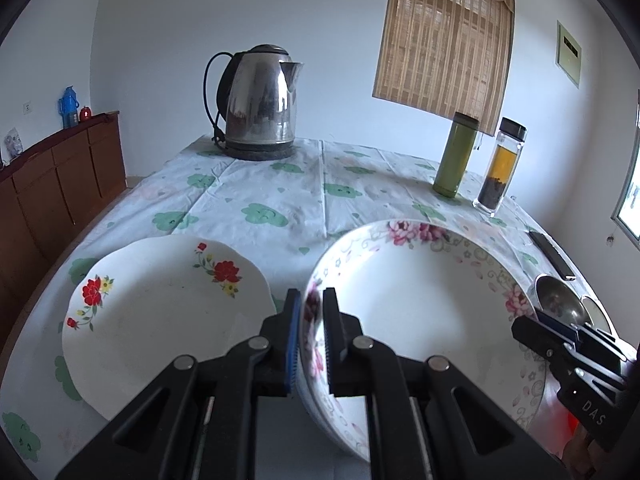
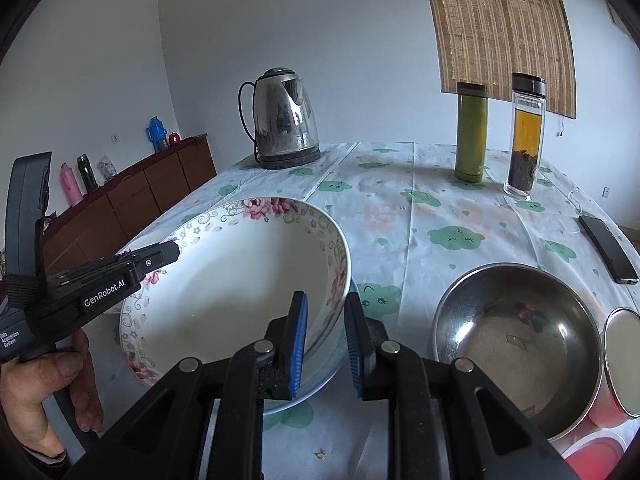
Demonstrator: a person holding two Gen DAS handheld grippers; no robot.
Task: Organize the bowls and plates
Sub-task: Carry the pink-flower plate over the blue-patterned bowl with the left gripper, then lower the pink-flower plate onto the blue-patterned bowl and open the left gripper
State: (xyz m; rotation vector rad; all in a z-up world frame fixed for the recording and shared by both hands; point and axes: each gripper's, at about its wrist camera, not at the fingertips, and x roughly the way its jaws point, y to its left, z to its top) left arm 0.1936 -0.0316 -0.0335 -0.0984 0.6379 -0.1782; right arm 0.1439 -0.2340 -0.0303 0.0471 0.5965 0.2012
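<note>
While both tongs (image 1: 311,300) (image 2: 325,308) clamp rim, floral bowl (image 2: 240,280) tilts.

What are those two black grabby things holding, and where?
Both hold the pink-flowered bowl by its rim. The left hand-held gripper pinches the rim on one side, and the right hand-held gripper clamps the opposite rim, one finger inside the bowl and one outside.

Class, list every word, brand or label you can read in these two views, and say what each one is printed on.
"GenRobot.AI": on the left gripper, right wrist view.
"DAS": on the right gripper, left wrist view.
Small white print at that left gripper's rear, near the hand: too small to read surely.
Wall sign: blurred, unreadable.
</note>
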